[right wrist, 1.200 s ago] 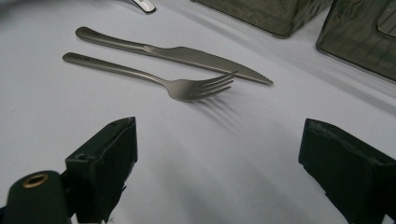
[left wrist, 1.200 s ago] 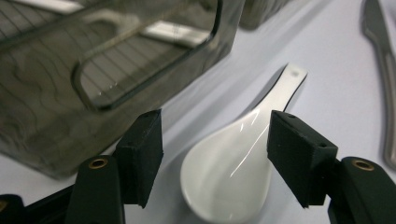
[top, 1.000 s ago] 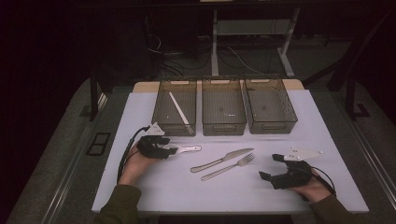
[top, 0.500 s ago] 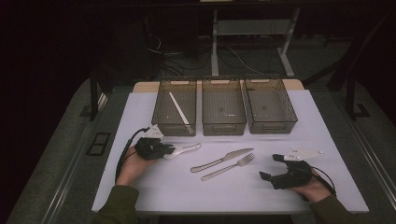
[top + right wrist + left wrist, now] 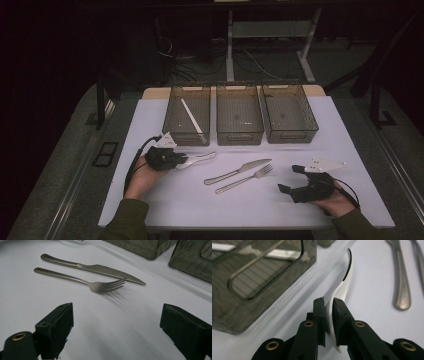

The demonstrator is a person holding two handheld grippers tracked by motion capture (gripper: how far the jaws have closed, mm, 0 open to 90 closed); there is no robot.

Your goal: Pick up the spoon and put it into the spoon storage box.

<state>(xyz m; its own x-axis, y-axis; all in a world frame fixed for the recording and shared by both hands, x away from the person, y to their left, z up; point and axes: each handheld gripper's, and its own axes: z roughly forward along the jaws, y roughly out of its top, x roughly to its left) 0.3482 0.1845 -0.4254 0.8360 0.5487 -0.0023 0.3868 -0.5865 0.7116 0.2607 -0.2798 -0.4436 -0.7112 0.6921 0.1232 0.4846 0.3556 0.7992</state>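
Spoon (image 5: 342,287) is the thing in play: white, lying on the white table cover (image 5: 260,205) just in front of the left bin (image 5: 172,125), handle end now pinched in the left gripper (image 5: 329,315). A second ago those jaws were standing wider around the handle; they've just been closing and now both pads sit tight on it, with the bowl end curving away toward the bins. So the grab looks done and I'd guess the lift comes next, probably into one of the three smoky bins

Hard to say from up high whether the spoon has left the cloth yet, and the gripper's own camera is too close to settle it

Left bin already has a pale stick-like thing (image 5: 191,115) in it, might be a chopstick. The middle bin (image 5: 239,117) and right bin (image 5: 290,115) look bare

Knife (image 5: 237,171) and fork (image 5: 244,178) lie side by side mid-table, well apart from the spoon, untouched

Right gripper (image 5: 116,327) hasn't budged, jaws wide open with nothing between them, pointed at the fork and knife
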